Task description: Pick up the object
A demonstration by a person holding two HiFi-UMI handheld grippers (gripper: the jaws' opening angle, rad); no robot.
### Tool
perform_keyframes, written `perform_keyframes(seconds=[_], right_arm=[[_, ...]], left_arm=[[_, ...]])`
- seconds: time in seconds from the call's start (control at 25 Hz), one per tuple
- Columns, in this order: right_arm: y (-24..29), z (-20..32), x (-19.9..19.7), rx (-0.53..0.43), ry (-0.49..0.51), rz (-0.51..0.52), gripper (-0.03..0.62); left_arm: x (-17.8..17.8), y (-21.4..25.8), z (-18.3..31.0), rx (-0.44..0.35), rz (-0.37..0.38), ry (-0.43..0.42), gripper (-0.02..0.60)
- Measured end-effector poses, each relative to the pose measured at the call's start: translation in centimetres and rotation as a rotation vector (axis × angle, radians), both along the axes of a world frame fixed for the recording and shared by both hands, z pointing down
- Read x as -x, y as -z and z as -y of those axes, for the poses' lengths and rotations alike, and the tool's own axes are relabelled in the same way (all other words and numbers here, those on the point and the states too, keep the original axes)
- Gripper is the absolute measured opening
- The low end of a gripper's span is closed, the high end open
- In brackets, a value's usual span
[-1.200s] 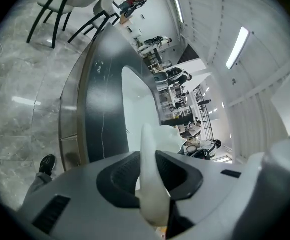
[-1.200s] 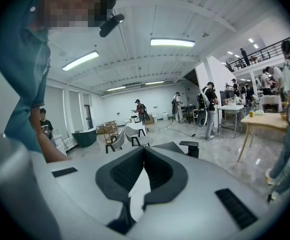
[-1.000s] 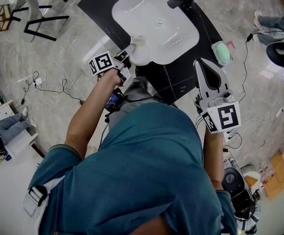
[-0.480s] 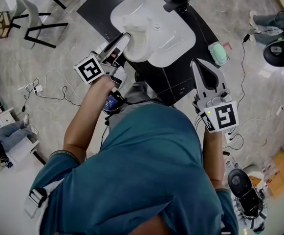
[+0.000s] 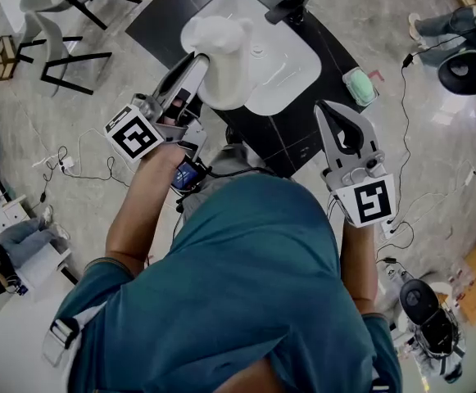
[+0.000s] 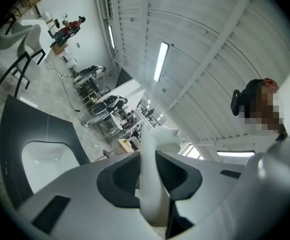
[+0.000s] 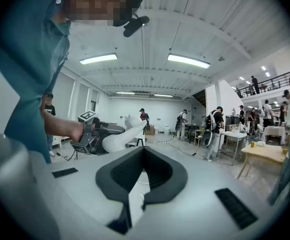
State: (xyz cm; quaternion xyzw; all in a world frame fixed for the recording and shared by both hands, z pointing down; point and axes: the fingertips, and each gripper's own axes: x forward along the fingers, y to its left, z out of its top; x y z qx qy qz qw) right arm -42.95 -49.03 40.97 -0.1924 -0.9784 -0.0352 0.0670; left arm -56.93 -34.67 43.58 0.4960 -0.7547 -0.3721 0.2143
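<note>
The left gripper (image 5: 201,64) is clamping a white object (image 5: 221,51), shape unclear, hiding part of the sink's (image 5: 291,65) left rim; the right gripper (image 5: 332,115) is hovering closed, empty.

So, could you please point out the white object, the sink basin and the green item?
white object (image 5: 221,60), head view, its middle.
sink basin (image 5: 292,65), head view, bare wall.
green item (image 5: 358,86), head view, its centre.

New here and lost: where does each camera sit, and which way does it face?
Head view: on the head, facing down at the sink; shows teal shirt, left tongs, right tongs.
Left gripper view: on left tongs, facing sink and ceiling; jaws pinch the white object.
Right gripper view: on right tongs, facing across the hall; jaws shut, empty.
Shared: head view and right gripper view show that object.
</note>
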Motion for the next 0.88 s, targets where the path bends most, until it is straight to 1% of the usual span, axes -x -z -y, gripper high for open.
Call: perform_keyframes(seconds=[0.2,0.36,0.52,0.72,0.88], right_arm=[[0.2,0.2,-0.3,0.009,-0.030,-0.006,0.014],[0.4,-0.2,-0.8,-0.001,-0.037,0.006,0.014],[0.2,-0.2,-0.8,0.003,-0.043,0.006,0.014],[-0.1,-0.4,-0.9,-0.013,-0.034,0.020,0.014],[0.5,-1.9,-2.0,0.013,-0.053,-0.008,0.014]], left_arm=[[-0.4,1.6,0.2,-0.019,0.018,-0.023,0.100],[-0.9,1.8,-0.1,-0.054,-0.015,-0.031,0.100],[-0.9,1.5,-0.3,-0.012,0.005,-0.039,0.100],[-1.3,0.9,-0.3,-0.035,-0.029,-0.044,0.100],[-2.5,1.1,-1.7,0.001,-0.009,-0.048,0.100]])
